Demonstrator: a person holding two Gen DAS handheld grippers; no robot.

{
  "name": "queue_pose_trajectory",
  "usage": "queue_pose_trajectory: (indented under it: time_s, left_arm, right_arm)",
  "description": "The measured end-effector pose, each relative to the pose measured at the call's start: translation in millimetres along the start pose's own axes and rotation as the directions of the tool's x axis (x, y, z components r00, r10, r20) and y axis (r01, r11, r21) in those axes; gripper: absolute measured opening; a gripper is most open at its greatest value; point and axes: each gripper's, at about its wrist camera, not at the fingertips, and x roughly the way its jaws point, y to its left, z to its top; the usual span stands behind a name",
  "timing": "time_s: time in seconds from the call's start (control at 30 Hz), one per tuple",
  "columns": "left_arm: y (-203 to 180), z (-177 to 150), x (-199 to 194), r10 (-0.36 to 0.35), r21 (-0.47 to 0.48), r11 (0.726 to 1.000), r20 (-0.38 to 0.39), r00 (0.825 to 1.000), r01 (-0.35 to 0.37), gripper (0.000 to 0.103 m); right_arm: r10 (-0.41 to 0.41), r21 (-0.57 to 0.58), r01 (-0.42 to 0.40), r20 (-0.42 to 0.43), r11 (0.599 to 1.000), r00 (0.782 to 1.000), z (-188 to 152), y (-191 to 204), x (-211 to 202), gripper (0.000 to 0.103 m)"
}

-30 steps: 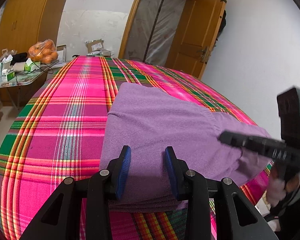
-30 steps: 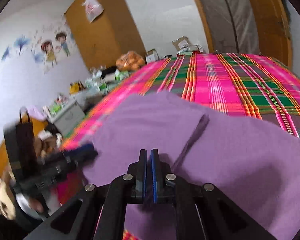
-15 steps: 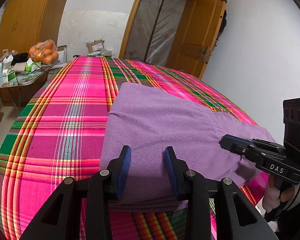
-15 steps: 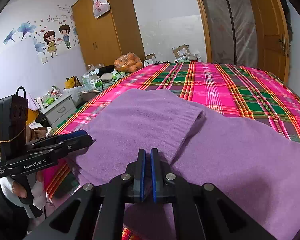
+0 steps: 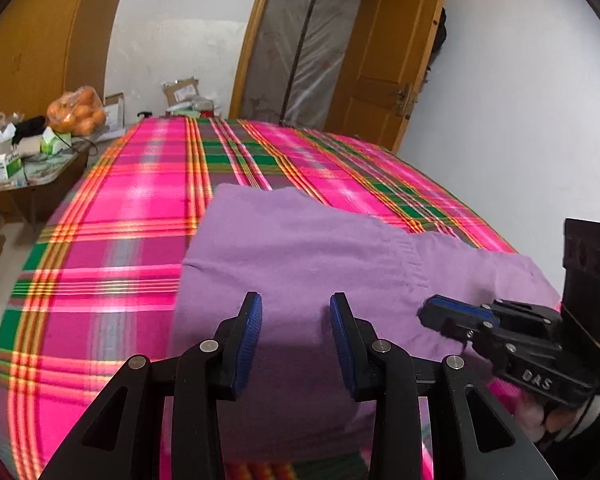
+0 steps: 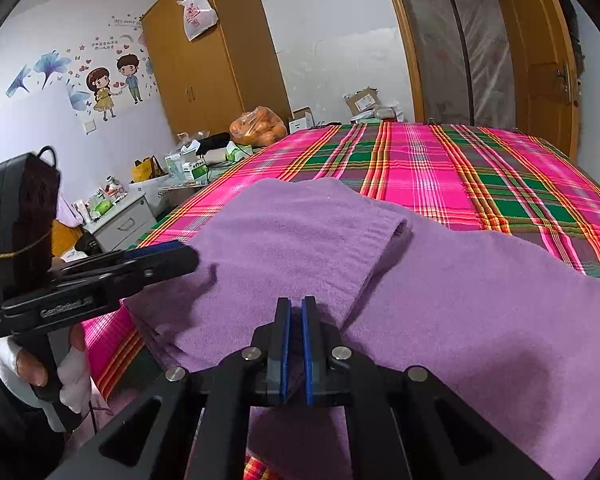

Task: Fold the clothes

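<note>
Hovering level over folded purple sweater (image 5: pixel 300 256) on bed (image 5: pixel 112 216): left gripper (image 5: pixel 296 320) fingers spread, released; right gripper (image 6: pixel 294 322) fingers clenched, grasping nothing.

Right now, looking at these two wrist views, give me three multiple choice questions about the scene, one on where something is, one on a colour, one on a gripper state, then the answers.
1. Where does the purple sweater lie?
A. on the plaid bedspread
B. on the floor
C. hung on the door

2. What colour are the pads on the gripper fingers?
A. red
B. blue
C. white

3. How do the two grippers stand?
A. both open
B. left shut, right open
C. left open, right shut

Answers:
1 A, the sweater lies spread over the pink and green plaid.
2 B, blue pads show on the left gripper and the right gripper.
3 C, the left fingers stand apart over the sweater, while the right pads sit almost together with no cloth seen between them.
</note>
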Motion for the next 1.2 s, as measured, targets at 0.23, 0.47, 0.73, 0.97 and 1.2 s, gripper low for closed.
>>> queue_pose_trajectory:
  time_s: [0.23, 0.47, 0.73, 0.97, 1.2]
  left_arm:
    - [-1.0, -5.8, 4.3, 0.006, -0.001, 1.0, -0.024, 1.0, -0.006, 0.036]
    - [-3.2, -10.0, -0.3, 0.018, 0.008, 1.0, -0.008, 1.0, -0.018, 0.036]
    - [-2.3, -9.8, -0.5, 0.016, 0.002, 1.0, 0.001, 1.0, -0.016, 0.036]
    - [-0.9, -8.5, -0.1, 0.015, 0.001, 1.0, 0.0, 1.0, -0.015, 0.036]
    - [-5.9, -5.8, 2.0, 0.066, 0.006, 0.998, -0.003, 0.998, -0.066, 0.036]
  right_arm:
    - [0.005, 0.008, -0.005, 0.0, 1.0, 1.0, 0.8, 0.0, 0.7, 0.005]
    - [0.014, 0.025, -0.014, 0.002, 1.0, 1.0, -0.1, -2.3, -1.0, 0.006]
    - [0.038, 0.053, -0.039, 0.02, 0.998, 0.999, -2.9, -9.9, -10.1, 0.015]
    - [0.032, 0.075, -0.033, 0.021, 0.997, 0.999, -8.7, -19.3, -14.8, 0.02]
    - [0.004, 0.13, -0.006, 0.017, 0.991, 1.0, -13.7, -36.8, -17.9, 0.02]
